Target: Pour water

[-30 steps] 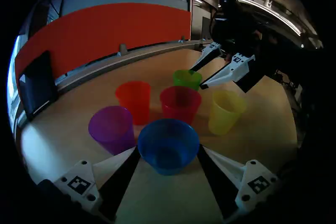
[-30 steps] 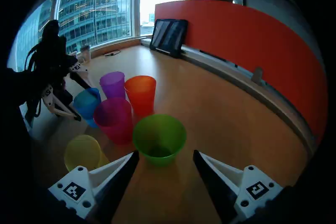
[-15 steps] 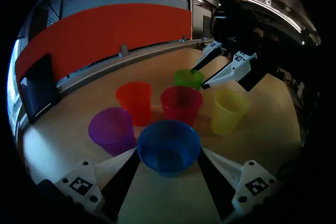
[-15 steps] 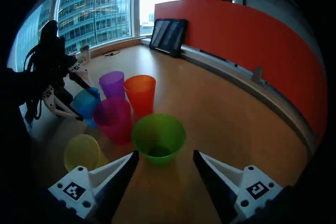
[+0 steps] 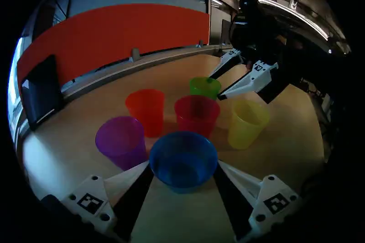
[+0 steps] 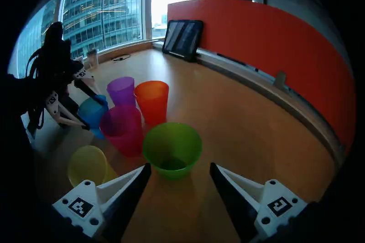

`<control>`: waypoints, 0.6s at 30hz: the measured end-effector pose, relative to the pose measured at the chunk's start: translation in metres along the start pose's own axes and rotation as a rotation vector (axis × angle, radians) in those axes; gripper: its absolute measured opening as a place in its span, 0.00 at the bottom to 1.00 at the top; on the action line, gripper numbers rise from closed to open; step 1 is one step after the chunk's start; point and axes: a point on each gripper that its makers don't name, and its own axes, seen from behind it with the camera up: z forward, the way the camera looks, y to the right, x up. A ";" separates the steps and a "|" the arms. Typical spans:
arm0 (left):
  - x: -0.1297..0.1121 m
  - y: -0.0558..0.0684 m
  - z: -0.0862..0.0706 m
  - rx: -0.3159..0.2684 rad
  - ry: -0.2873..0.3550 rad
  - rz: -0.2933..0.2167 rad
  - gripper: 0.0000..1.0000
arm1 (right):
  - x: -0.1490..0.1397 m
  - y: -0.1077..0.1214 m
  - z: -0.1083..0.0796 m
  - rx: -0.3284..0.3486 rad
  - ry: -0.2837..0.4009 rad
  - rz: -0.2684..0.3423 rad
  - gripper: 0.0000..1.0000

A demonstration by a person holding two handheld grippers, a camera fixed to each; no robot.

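Observation:
Several plastic cups stand clustered on a wooden table point(image 5: 283, 138). A blue cup point(image 5: 183, 161) sits upright between the fingers of my left gripper point(image 5: 182, 166), which is open and flanks the cup's sides. Behind it are purple point(image 5: 121, 140), orange point(image 5: 146, 108), red point(image 5: 197, 113) and yellow point(image 5: 246, 122) cups. The green cup point(image 6: 172, 149) stands just ahead of my open right gripper point(image 6: 178, 165). In the left gripper view the right gripper point(image 5: 214, 88) reaches around the green cup point(image 5: 204, 86). In the right gripper view the left gripper point(image 6: 94, 114) brackets the blue cup point(image 6: 92, 111). Whether any cup holds water I cannot tell.
A dark tablet point(image 6: 182, 38) leans against the orange wall panel point(image 6: 283, 56) along the table's ledge. Large windows point(image 6: 105, 10) lie beyond the table's far end. A small clip-like object point(image 5: 133, 54) stands on the ledge. A person in dark clothing point(image 5: 255, 28) holds the right gripper.
Almost nothing has changed. Both grippers drifted slightly, and the cups kept their places on the table.

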 end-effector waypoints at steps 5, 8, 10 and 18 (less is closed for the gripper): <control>0.001 0.001 -0.003 -0.005 0.007 0.004 0.86 | 0.000 0.000 0.003 0.002 -0.002 -0.001 1.00; 0.001 0.000 -0.006 -0.004 0.009 0.002 0.85 | 0.001 -0.001 0.005 0.006 -0.002 -0.002 1.00; 0.002 -0.002 -0.008 -0.001 0.011 0.000 0.85 | 0.003 -0.002 0.007 0.010 -0.002 -0.004 1.00; 0.004 -0.006 -0.015 0.003 0.022 -0.017 0.86 | 0.010 -0.008 0.017 0.023 0.001 -0.010 1.00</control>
